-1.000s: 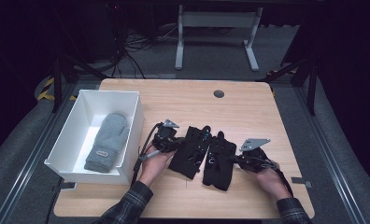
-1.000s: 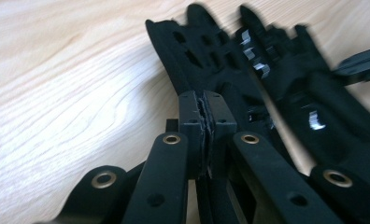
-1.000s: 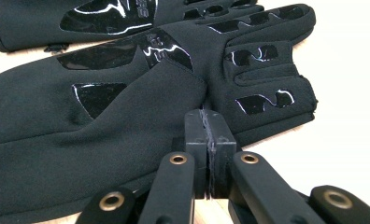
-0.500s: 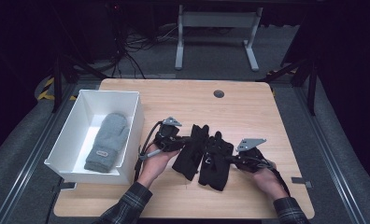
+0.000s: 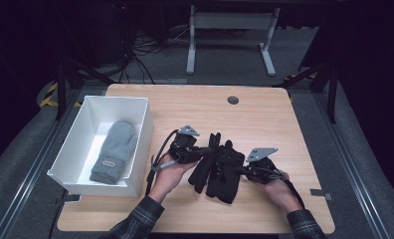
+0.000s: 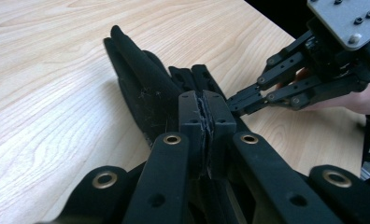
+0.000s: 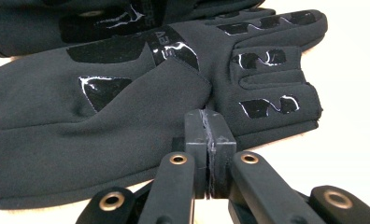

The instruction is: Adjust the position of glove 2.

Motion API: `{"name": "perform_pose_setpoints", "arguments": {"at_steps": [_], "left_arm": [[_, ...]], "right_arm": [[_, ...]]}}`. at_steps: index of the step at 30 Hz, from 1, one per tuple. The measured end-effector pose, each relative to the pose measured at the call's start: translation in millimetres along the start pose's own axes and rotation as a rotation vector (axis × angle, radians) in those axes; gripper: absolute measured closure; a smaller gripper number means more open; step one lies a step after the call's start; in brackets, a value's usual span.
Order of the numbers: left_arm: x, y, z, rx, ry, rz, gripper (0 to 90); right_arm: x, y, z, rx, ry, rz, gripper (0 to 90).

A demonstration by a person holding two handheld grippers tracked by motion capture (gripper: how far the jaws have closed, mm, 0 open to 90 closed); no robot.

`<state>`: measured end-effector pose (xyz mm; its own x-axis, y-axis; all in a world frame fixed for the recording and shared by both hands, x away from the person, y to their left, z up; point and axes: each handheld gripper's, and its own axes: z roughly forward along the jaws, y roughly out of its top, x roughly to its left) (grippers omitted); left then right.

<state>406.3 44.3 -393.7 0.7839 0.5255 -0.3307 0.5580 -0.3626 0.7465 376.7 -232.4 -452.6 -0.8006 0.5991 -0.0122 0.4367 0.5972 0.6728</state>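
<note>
Both forearms come in from the bottom of the high view, sleeves in dark plaid. The left hand (image 5: 171,175) holds the left gripper (image 5: 201,155) pointing right and slightly away; its jaws are pressed together. The right hand (image 5: 277,188) holds the right gripper (image 5: 236,170) pointing left toward the other, jaws also pressed together. The two grippers' tips sit near each other.

Bright overhead light on the table (image 5: 264,114), dark surroundings, glare on glove prints, soft close-up jaws.
</note>
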Motion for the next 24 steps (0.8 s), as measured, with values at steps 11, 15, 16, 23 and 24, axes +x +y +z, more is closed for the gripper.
{"name": "perform_pose_setpoints", "arguments": {"at_steps": [11, 15, 16, 23, 24], "left_arm": [[-7.8, -1.2, 11.9, 0.034, -0.022, 0.02, 88.1], [-8.8, -3.4, 16.8, 0.051, -0.03, 0.023, 88.1], [-9.5, -4.3, 18.8, 0.056, -0.033, 0.022, 88.1], [-14.5, -10.6, 33.9, 0.097, -0.046, 0.031, 88.1], [-14.9, -11.4, 35.7, 0.103, -0.047, 0.03, 88.1]], "right_arm": [[13.4, 13.1, 13.4, -0.008, 0.036, -0.026, 89.9], [15.7, 15.6, 15.8, -0.008, 0.042, -0.03, 89.9], [16.4, 16.4, 16.6, -0.007, 0.042, -0.028, 89.9], [19.9, 20.6, 20.8, -0.008, 0.046, -0.037, 90.0], [20.1, 21.1, 21.1, -0.008, 0.046, -0.039, 90.0]]}}
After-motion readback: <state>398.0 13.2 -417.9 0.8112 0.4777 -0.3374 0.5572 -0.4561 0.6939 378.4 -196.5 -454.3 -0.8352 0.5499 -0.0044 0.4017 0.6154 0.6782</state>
